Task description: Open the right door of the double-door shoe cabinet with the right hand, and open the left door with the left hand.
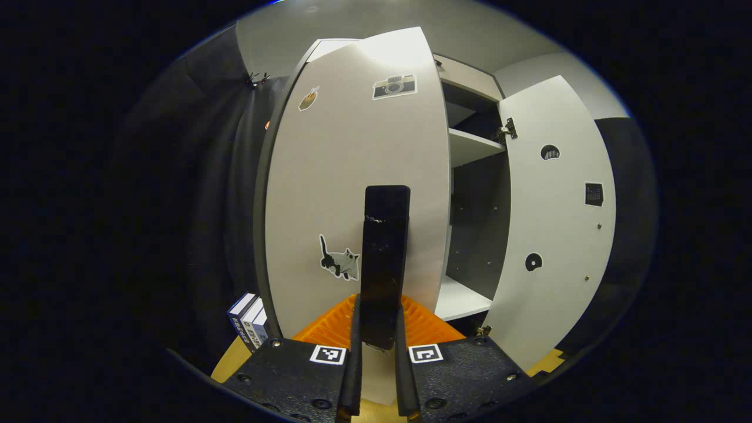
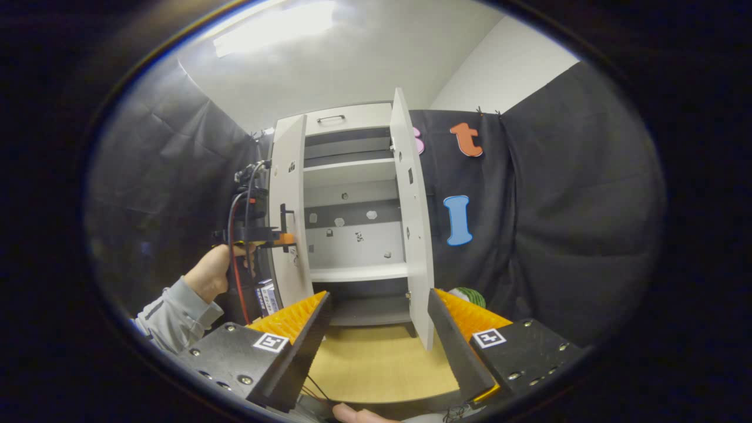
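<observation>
The white shoe cabinet (image 2: 352,176) stands ahead with both doors swung out. Its left door (image 1: 352,176), which carries stickers, has a black upright handle (image 1: 385,235) set between the fingers of my left gripper (image 1: 379,305); the gripper is shut on that handle. In the right gripper view a hand (image 2: 211,273) holds the left gripper (image 2: 276,235) against the left door (image 2: 289,217). The right door (image 2: 411,223) stands wide open, edge-on. My right gripper (image 2: 378,294) is open and holds nothing, back from the cabinet and apart from the right door (image 1: 552,223).
Bare shelves (image 2: 358,271) show inside the cabinet, with a drawer (image 2: 332,118) above. Small boxes (image 1: 249,320) stand on the wooden surface (image 2: 376,364) left of the cabinet. A green object (image 2: 467,295) lies to its right. Black cloth hangs on both sides.
</observation>
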Demonstrator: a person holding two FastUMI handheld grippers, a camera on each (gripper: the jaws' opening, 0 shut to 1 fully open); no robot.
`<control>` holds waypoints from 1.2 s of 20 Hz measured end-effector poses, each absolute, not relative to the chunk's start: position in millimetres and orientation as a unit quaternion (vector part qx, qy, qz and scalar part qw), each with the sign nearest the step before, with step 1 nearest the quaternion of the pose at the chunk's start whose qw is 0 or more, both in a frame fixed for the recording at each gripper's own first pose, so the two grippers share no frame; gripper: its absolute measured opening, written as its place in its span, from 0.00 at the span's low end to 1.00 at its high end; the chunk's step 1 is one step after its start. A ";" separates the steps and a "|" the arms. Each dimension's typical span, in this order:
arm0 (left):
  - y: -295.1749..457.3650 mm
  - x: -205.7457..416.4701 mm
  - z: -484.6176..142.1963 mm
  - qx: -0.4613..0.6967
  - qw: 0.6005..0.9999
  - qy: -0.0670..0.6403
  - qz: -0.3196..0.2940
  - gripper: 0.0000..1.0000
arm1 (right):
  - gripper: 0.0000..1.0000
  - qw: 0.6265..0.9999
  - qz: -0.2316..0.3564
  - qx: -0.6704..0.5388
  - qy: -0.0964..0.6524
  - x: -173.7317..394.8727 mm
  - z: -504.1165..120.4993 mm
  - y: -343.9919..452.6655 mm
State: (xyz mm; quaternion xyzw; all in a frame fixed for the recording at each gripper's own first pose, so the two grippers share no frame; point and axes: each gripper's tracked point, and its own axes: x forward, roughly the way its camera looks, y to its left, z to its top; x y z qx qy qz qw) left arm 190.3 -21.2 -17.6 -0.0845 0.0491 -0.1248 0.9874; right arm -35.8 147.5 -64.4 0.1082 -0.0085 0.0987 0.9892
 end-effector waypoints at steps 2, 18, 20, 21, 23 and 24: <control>-14.9 184.8 -18.8 -0.088 0.987 0.049 -0.124 0.26 | 0.98 0.991 0.095 0.099 -0.008 -33.5 -64.8 151.9; 30.9 160.6 -22.3 -0.058 0.994 0.038 -0.080 0.19 | 0.98 0.989 0.100 0.109 0.001 -35.0 -76.4 178.8; 45.6 154.4 -21.5 -0.057 0.995 0.041 -0.070 0.18 | 0.98 0.988 0.097 0.116 0.005 -31.2 -78.8 180.3; 52.8 152.4 -21.5 -0.056 0.995 0.042 -0.065 0.18 | 0.98 0.988 0.096 0.117 0.006 -29.7 -79.8 180.0; 67.6 148.9 -22.4 -0.037 0.997 0.038 -0.048 0.18 | 0.98 0.989 0.092 0.118 0.006 -26.3 -80.8 181.0; 79.5 148.5 -23.4 -0.023 0.999 0.034 -0.032 0.18 | 0.98 0.989 0.091 0.119 0.005 -25.8 -81.2 181.3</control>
